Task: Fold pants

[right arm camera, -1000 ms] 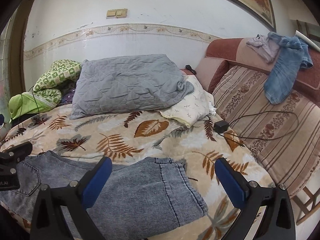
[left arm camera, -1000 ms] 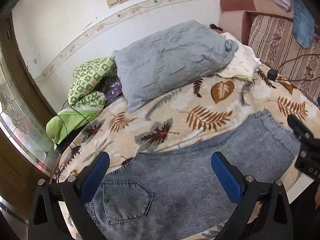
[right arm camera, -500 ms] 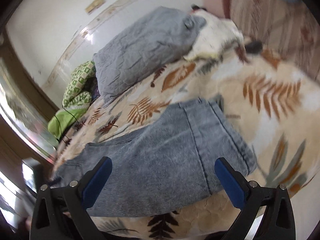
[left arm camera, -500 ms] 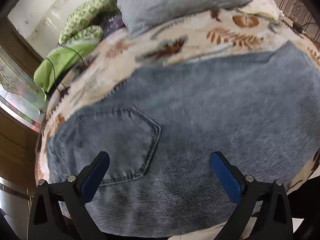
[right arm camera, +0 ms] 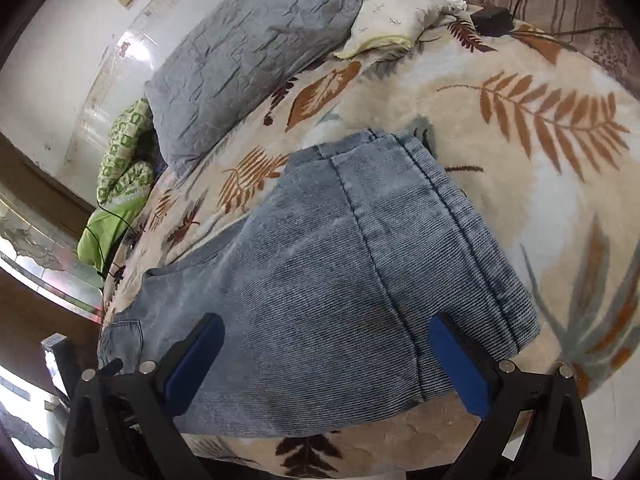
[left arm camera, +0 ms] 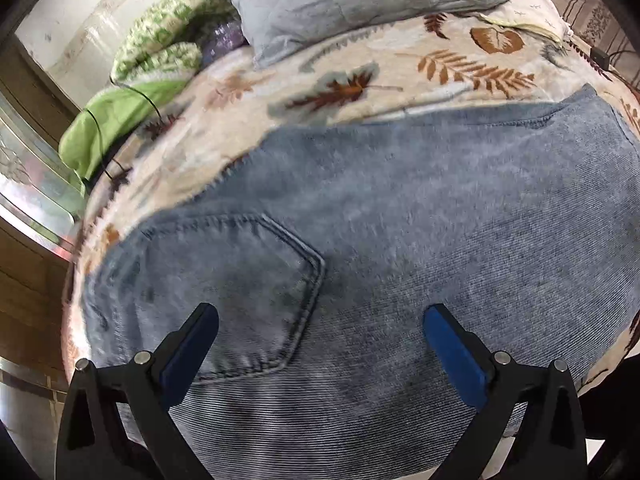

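Blue-grey denim pants (left arm camera: 400, 240) lie flat across the near edge of a bed with a leaf-print blanket (left arm camera: 360, 76). In the left wrist view a back pocket (left arm camera: 240, 280) lies at the left. My left gripper (left arm camera: 320, 344) is open and hovers close over the pants near the pocket. In the right wrist view the pants (right arm camera: 340, 280) show their hem end (right arm camera: 460, 216) at the right. My right gripper (right arm camera: 326, 354) is open, low over the pants near the near edge.
A grey pillow (right arm camera: 256, 48) and a cream pillow (right arm camera: 396, 8) lie at the back of the bed. A green blanket (left arm camera: 160, 60) with a black cable sits at the left. A black charger (right arm camera: 492, 20) with cable lies at the far right.
Both grippers have tilted down and moved close over the pants. The pants fill much more of both views. Both stay open.
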The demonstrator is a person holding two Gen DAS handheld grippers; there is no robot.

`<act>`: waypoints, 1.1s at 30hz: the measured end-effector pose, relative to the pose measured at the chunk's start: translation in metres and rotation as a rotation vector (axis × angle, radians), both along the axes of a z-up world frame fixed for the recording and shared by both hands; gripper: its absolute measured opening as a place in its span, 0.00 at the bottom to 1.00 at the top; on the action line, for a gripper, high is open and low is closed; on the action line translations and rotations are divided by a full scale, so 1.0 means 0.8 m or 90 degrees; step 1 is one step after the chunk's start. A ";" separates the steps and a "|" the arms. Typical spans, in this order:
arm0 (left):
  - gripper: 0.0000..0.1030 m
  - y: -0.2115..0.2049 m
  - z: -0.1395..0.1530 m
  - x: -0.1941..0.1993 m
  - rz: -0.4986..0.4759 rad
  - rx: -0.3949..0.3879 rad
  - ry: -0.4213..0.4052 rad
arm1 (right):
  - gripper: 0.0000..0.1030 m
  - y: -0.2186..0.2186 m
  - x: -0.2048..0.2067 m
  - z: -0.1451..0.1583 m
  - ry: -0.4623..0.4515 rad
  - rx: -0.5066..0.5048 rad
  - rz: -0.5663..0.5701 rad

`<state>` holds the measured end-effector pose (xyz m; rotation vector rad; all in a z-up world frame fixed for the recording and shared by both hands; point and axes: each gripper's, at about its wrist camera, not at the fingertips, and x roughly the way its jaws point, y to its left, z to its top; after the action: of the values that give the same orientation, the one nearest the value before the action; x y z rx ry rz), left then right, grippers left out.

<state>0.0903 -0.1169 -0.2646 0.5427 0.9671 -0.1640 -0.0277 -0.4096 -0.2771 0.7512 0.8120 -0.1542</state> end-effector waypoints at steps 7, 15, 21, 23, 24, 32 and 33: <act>1.00 -0.011 0.028 0.019 0.001 -0.016 -0.043 | 1.00 -0.021 0.052 0.040 -0.070 0.011 0.023; 1.00 0.043 0.002 0.060 0.115 0.013 -0.027 | 1.00 0.035 0.115 0.037 -0.057 0.012 0.144; 1.00 0.051 0.003 0.060 0.109 0.008 -0.023 | 0.99 0.052 0.125 -0.009 0.047 -0.060 0.143; 1.00 0.054 0.008 0.058 0.108 0.006 -0.027 | 0.99 0.036 0.116 -0.007 0.057 -0.096 0.095; 1.00 0.056 0.010 0.056 0.110 0.001 -0.025 | 0.99 0.029 0.111 -0.008 0.059 -0.098 0.085; 1.00 0.042 0.037 0.027 0.064 -0.045 -0.022 | 0.93 -0.022 0.031 0.018 -0.018 0.016 0.005; 1.00 0.034 0.039 0.023 0.048 -0.050 -0.022 | 0.93 -0.029 0.013 0.018 -0.034 0.048 -0.014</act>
<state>0.1084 -0.0900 -0.2331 0.4341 0.9426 -0.1243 -0.0169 -0.4329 -0.2624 0.8324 0.7621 -0.1229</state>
